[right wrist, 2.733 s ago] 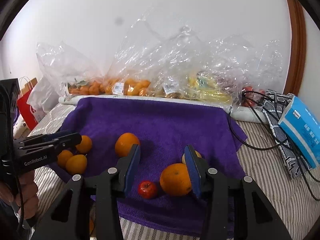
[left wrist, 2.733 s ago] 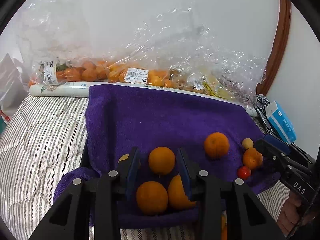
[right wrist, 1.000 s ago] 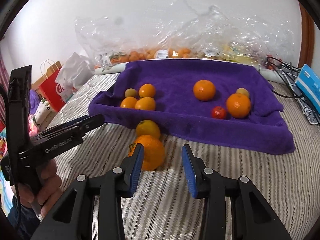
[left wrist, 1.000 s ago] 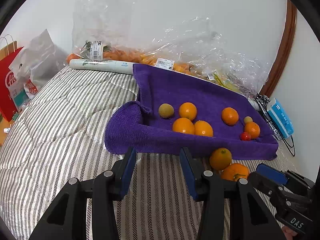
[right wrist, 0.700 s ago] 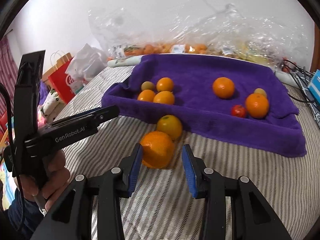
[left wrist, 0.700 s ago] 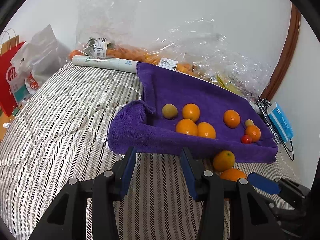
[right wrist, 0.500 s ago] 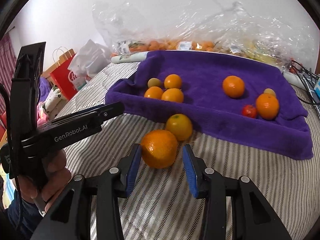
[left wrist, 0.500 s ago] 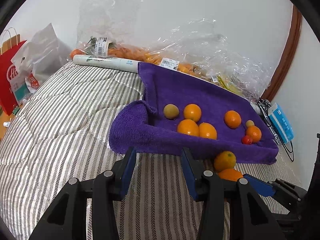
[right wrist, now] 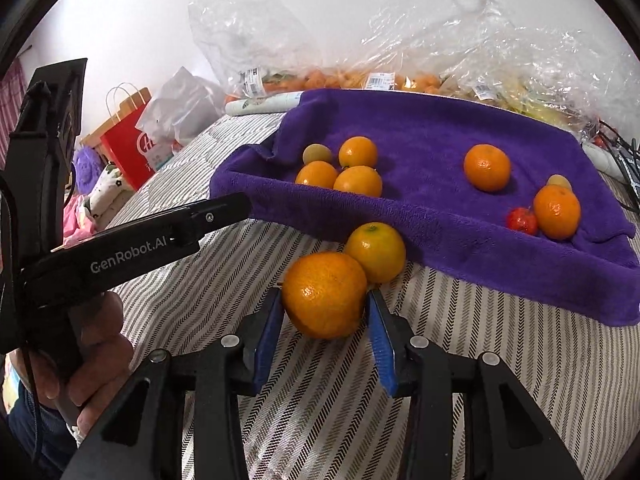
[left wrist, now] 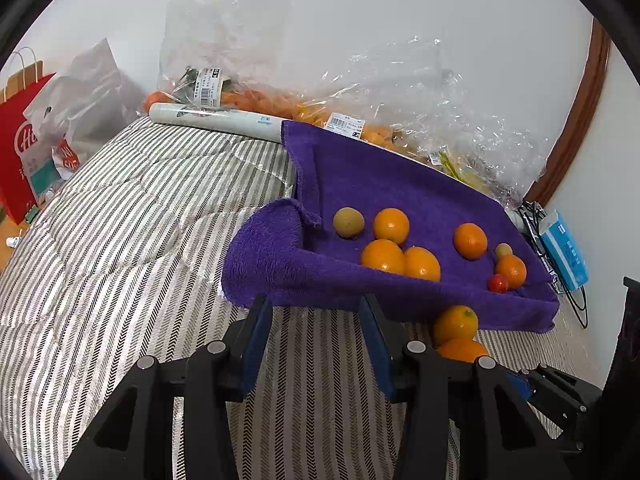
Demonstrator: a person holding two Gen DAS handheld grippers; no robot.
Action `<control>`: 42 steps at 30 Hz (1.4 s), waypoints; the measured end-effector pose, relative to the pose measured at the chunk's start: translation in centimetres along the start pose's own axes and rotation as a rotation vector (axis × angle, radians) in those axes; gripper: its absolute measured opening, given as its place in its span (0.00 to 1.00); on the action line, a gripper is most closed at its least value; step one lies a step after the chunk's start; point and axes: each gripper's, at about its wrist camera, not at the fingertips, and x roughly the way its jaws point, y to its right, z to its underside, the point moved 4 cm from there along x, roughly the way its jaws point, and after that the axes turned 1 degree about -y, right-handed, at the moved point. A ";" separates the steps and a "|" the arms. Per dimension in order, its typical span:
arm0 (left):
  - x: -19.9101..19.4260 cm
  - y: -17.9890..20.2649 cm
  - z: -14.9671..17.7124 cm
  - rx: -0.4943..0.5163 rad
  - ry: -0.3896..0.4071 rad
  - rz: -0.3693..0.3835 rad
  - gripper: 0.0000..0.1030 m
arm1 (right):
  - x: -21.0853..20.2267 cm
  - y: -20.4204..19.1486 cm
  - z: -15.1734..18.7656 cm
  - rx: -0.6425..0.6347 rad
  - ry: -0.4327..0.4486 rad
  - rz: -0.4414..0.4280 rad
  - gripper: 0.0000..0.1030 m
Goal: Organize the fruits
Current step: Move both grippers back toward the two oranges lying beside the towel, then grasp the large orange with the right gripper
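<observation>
A purple towel (right wrist: 432,124) on the striped bed holds several oranges, a greenish fruit (right wrist: 317,153) and a small red fruit (right wrist: 522,220). Two oranges lie on the bedspread in front of it. My right gripper (right wrist: 325,312) is open, its jaws on either side of the nearer large orange (right wrist: 324,294); the smaller orange (right wrist: 375,251) touches it behind. My left gripper (left wrist: 316,316) is open and empty, just short of the towel's (left wrist: 400,184) front edge. Both loose oranges (left wrist: 456,324) show to its right.
Clear plastic bags of fruit (left wrist: 320,112) and a white roll (left wrist: 216,120) line the wall behind the towel. A red paper bag (left wrist: 20,136) stands at the left beyond the bed. Cables and a blue packet (left wrist: 564,252) lie at the right.
Both grippers pulled back from the towel to the bedspread in front. My right gripper has moved forward until the large loose orange sits between its open jaws.
</observation>
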 end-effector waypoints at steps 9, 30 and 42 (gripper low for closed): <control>0.1 0.0 0.0 0.001 -0.005 0.000 0.42 | -0.9 0.5 0.4 0.000 0.017 0.007 0.38; 0.3 0.0 0.2 0.007 -0.004 0.001 0.42 | -2.7 1.7 0.8 0.014 0.048 0.037 0.30; 0.2 0.1 0.3 0.010 -0.006 0.000 0.42 | -2.9 2.5 0.4 0.025 0.033 0.065 0.38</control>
